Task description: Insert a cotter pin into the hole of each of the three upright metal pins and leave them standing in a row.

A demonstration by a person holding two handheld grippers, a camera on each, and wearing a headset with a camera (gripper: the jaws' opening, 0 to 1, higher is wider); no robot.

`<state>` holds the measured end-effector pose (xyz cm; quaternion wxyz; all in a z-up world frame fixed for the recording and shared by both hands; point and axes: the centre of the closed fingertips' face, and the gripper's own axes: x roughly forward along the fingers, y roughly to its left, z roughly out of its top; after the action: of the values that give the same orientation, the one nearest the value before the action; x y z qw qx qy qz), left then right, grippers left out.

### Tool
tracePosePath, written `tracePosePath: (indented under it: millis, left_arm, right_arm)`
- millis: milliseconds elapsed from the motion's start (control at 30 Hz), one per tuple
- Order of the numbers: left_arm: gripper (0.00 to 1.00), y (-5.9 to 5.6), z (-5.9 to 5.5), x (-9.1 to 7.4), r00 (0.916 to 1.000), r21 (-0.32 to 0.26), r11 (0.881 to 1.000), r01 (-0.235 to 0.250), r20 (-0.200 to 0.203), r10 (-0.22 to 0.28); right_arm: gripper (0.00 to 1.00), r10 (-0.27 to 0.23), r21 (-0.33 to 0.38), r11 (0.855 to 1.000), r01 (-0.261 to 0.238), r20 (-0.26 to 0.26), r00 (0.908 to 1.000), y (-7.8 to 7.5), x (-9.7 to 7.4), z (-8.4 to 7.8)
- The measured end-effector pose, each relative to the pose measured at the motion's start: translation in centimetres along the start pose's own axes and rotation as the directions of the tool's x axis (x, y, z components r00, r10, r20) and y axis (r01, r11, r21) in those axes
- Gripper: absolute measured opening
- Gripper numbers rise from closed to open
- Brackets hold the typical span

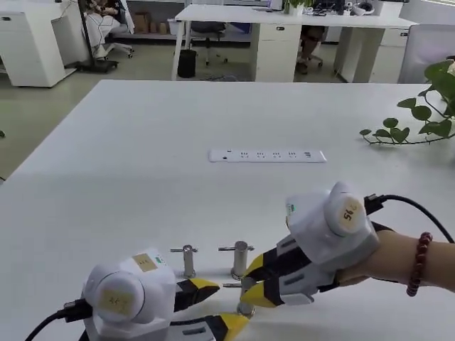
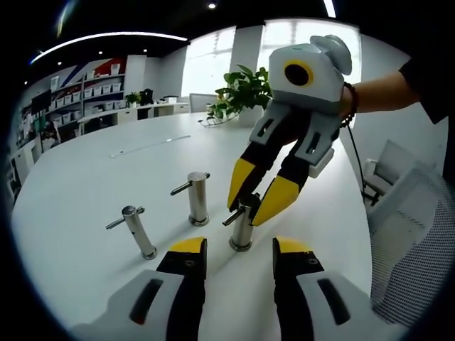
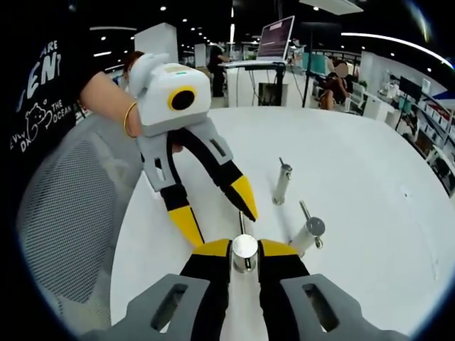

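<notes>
Three upright metal pins stand near the table's front edge: a left pin (image 1: 188,261), a middle pin (image 1: 240,259) and a nearer pin (image 1: 245,307). Each has a thin cotter pin crosswise through its top; the nearer one's cotter pin (image 1: 231,285) points left. My right gripper (image 1: 250,283) comes in from the right, and in its own view the right gripper (image 3: 245,250) is shut on the head of the nearer pin (image 3: 245,254). My left gripper (image 1: 222,304) is open just short of that pin (image 2: 242,231), with the left gripper (image 2: 239,245) holding nothing.
A white power strip (image 1: 268,155) lies mid-table. A leafy plant (image 1: 419,121) trails in at the right edge. Bare white tabletop (image 1: 142,177) spreads beyond the pins. Desks and chairs stand across the aisle behind.
</notes>
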<state>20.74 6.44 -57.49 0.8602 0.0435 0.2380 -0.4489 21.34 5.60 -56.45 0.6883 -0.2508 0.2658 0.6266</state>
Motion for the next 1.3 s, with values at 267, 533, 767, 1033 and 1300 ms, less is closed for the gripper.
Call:
tracePosePath:
  millis: [267,533,767,1033,1300]
  left_arm:
    - [0.40,0.0,0.3,-0.9,0.9999,-0.002,1.000,-0.003,0.016,0.003]
    - [0.45,-0.1,0.5,-1.5,0.9996,-0.004,1.000,-0.003,0.029,0.003]
    - [0.46,0.0,1.0,-2.4,0.9986,0.008,0.999,-0.037,0.040,0.036]
    - [0.51,0.5,1.6,-3.5,0.9956,-0.003,0.998,-0.065,0.067,0.065]
    - [0.58,1.6,1.3,-4.4,0.9923,-0.014,0.994,-0.106,0.064,0.106]
  right_arm:
    - [0.09,0.004,0.020,1.000,-0.004,0.003,1.0000,0.0,0.0,0.0]
    - [0.08,-0.003,0.016,1.000,0.003,0.003,1.0000,0.1,-0.1,0.0]
    - [0.08,-0.004,0.011,1.000,0.004,0.001,1.0000,0.1,-0.2,-0.1]
    - [0.08,-0.007,0.018,1.000,0.007,0.000,1.0000,-0.1,-0.6,-0.4]
    - [0.07,-0.031,0.022,0.999,0.031,0.000,0.9995,-1.0,-1.7,-1.0]
